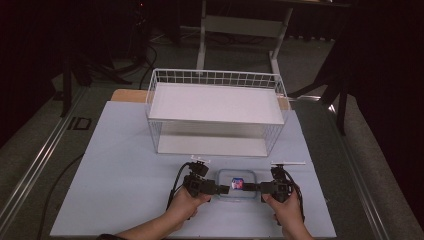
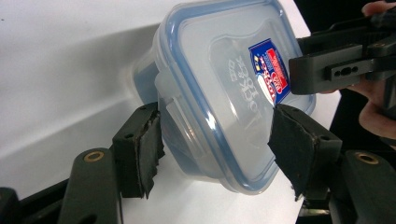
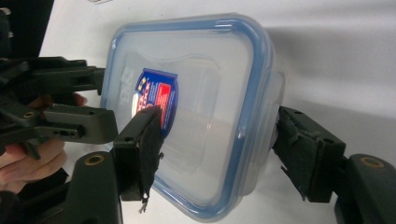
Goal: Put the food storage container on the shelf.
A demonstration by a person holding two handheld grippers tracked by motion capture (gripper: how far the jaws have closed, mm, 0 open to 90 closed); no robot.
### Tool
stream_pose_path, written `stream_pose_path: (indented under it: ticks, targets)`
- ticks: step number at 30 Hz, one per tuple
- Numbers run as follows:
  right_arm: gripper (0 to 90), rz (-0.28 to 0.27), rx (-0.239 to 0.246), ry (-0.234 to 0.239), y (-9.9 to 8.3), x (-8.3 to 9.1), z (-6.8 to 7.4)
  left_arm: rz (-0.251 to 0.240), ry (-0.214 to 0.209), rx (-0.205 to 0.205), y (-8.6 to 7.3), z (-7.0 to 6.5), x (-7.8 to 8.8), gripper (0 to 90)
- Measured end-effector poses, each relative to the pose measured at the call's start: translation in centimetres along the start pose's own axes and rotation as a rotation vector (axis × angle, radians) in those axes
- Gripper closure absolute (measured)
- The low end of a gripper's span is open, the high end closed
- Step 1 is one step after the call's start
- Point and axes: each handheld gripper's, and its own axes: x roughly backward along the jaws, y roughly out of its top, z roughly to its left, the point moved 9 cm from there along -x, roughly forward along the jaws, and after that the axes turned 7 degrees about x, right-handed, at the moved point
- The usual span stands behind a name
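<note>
A clear plastic container (image 1: 236, 185) with a blue-rimmed lid and a red and blue sticker lies on the white table near the front edge. My left gripper (image 1: 226, 189) reaches in from its left end and my right gripper (image 1: 248, 188) from its right end. In the left gripper view the container (image 2: 224, 93) sits between wide-apart jaws of the left gripper (image 2: 215, 154), one pad by the end wall, one over the lid. The right gripper view has the container (image 3: 201, 107) inside the open right gripper (image 3: 215, 154) the same way. Each view also shows the other gripper (image 2: 295, 49) (image 3: 106, 100) beyond.
A white wire basket (image 1: 215, 72) with a flat white shelf stands behind the container at the table's middle back. The pale blue-white table top (image 1: 125, 165) stretches to the left and right. Cables trail from both grippers toward the person's hands.
</note>
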Motion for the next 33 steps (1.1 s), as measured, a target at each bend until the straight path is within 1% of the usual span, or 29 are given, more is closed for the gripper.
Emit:
stream_pose_path:
  ticks: [1,2,3,4,5,6,7,9,11,13,16,19,23,27,29,30,31,33]
  targets:
    - [34.3,0.000,0.007,-0.010,0.0,0.1,0.1,-0.005,-0.002,0.017,0.0,0.0,0.2,41.9]
    - [34.3,0.002,0.019,-0.019,0.0,0.2,0.3,-0.006,0.003,0.009,0.0,-0.1,0.4,44.1]
    - [34.3,-0.001,0.036,-0.030,0.0,0.2,0.5,-0.014,0.013,-0.008,-0.1,-0.2,0.5,44.7]
    - [34.3,-0.008,0.046,-0.037,0.0,0.2,0.6,-0.023,0.022,-0.015,-0.2,-0.3,0.6,44.9]
    - [34.3,-0.012,0.046,-0.040,0.0,0.3,0.6,-0.031,0.034,-0.018,-0.3,-0.5,0.7,46.2]
    - [34.3,-0.016,0.046,-0.040,0.0,0.3,0.7,-0.034,0.045,-0.031,-0.4,-0.6,0.8,46.6]
    - [34.3,-0.019,0.050,-0.045,0.1,0.4,0.8,-0.044,0.053,-0.033,-0.4,-0.6,0.9,47.5]
    - [34.2,-0.030,0.077,-0.055,0.1,0.4,1.1,-0.064,0.064,-0.029,-0.2,-0.6,1.1,48.6]
    - [34.2,-0.041,0.104,-0.075,0.3,0.4,1.6,-0.071,0.059,-0.026,0.0,-0.3,1.4,48.6]
    - [34.2,-0.054,0.117,-0.080,0.6,0.4,1.9,-0.086,0.060,-0.022,0.3,-0.3,1.8,48.7]
    - [34.2,-0.070,0.123,-0.065,1.4,0.3,2.4,-0.106,0.065,-0.033,1.1,-0.2,2.8,49.1]
    - [34.2,-0.093,0.148,-0.064,2.7,0.2,3.1,-0.133,0.076,-0.045,2.1,-0.1,3.8,49.2]
    - [34.2,-0.118,0.161,-0.057,4.3,-0.2,4.0,-0.160,0.092,-0.041,3.3,0.4,5.1,49.3]
    - [34.1,-0.136,0.176,-0.046,5.7,-0.6,4.9,-0.190,0.097,-0.028,4.2,0.8,6.2,49.3]
    - [34.1,-0.139,0.179,-0.043,6.0,-0.7,5.0,-0.190,0.097,-0.028,4.2,0.8,6.2,49.5]
    - [34.1,-0.139,0.179,-0.043,6.0,-0.7,5.0,-0.207,0.094,-0.020,4.8,1.2,6.6,49.5]
    - [34.1,-0.151,0.192,-0.046,6.8,-1.1,5.3,-0.211,0.097,-0.021,5.0,1.4,6.7,49.6]
    - [34.1,-0.152,0.194,-0.045,7.3,-1.5,5.4,-0.223,0.098,-0.019,5.4,1.8,6.9,49.5]
